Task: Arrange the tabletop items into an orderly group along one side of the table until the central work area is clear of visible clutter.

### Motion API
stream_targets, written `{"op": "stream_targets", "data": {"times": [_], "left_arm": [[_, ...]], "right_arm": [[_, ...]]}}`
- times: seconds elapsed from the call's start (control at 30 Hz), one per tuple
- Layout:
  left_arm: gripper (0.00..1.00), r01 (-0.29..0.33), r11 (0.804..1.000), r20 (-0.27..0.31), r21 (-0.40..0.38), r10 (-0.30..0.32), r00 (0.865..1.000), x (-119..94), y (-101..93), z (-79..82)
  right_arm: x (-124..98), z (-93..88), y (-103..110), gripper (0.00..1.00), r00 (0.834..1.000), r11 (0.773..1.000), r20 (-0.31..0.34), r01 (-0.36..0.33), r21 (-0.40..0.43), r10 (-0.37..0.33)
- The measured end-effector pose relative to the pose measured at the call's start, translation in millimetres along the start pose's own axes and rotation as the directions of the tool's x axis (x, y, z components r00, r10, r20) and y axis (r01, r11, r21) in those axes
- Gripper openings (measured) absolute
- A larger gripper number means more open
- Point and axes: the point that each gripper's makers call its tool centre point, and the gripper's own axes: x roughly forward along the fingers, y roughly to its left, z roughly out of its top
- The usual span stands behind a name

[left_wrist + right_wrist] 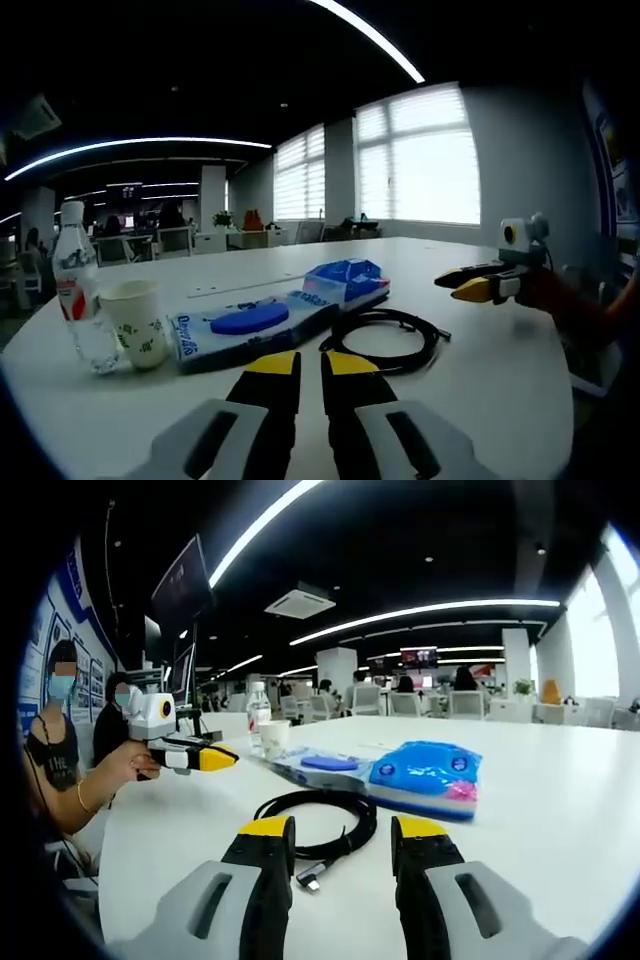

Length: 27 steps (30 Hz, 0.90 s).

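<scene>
On the white table [500, 380] a clear water bottle [78, 290] and a paper cup [135, 322] stand side by side at the left. Beside them lies a long blue-and-white flat pack [250, 322], then a blue packet [347, 280]. A coiled black cable [385, 335] lies just beyond my left gripper [311, 365], whose jaws are shut with nothing between them. My right gripper [343, 830] is open and empty, and the cable [320, 815] lies right ahead of it, its plug [310, 882] between the jaws' line. The blue packet [425, 775] is a little farther right.
The right gripper [468, 284] hovers over the table's right side, and the left gripper [222, 757] is held by a hand at the table's left edge. Two people sit beyond that edge. Office desks and chairs fill the background.
</scene>
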Motion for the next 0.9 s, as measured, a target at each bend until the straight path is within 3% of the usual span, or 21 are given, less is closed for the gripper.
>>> {"op": "stream_targets", "data": {"times": [0.17, 0.33, 0.5, 0.77, 0.83, 0.9], "left_arm": [[0.07, -0.061, 0.997, 0.001, 0.053, 0.061, 0.998, -9, 9.5, -1.6], [0.07, -0.075, 0.997, 0.054, 0.017, 0.074, 0.996, -22, 16.6, 0.8], [0.08, -0.105, 0.994, 0.057, 0.002, 0.105, 0.993, -35, 28.4, -3.4], [0.18, -0.149, 0.989, 0.070, 0.012, 0.148, 0.987, -55, 35.4, -1.8], [0.20, -0.199, 0.980, 0.087, 0.020, 0.196, 0.977, -66, 44.5, 0.8], [0.21, -0.209, 0.978, 0.088, 0.014, 0.207, 0.974, -70, 48.3, 0.5]], "right_arm": [[-4, 4.2, -3, 0.36, 1.000, 1.000, 0.017, 0.004, -0.004, -0.004], [-13, 9.4, -5, 0.36, 0.999, 0.999, 0.032, 0.008, -0.034, -0.007], [-21, 9.8, -8, 0.36, 0.999, 0.999, 0.028, 0.018, -0.043, -0.017], [-32, 14.3, -8, 0.41, 0.999, 0.998, 0.041, 0.033, -0.054, -0.031], [-36, 17.3, -8, 0.44, 0.998, 0.997, 0.042, 0.044, -0.071, -0.041], [-38, 18.5, -8, 0.45, 0.998, 0.995, 0.039, 0.048, -0.087, -0.045]]}}
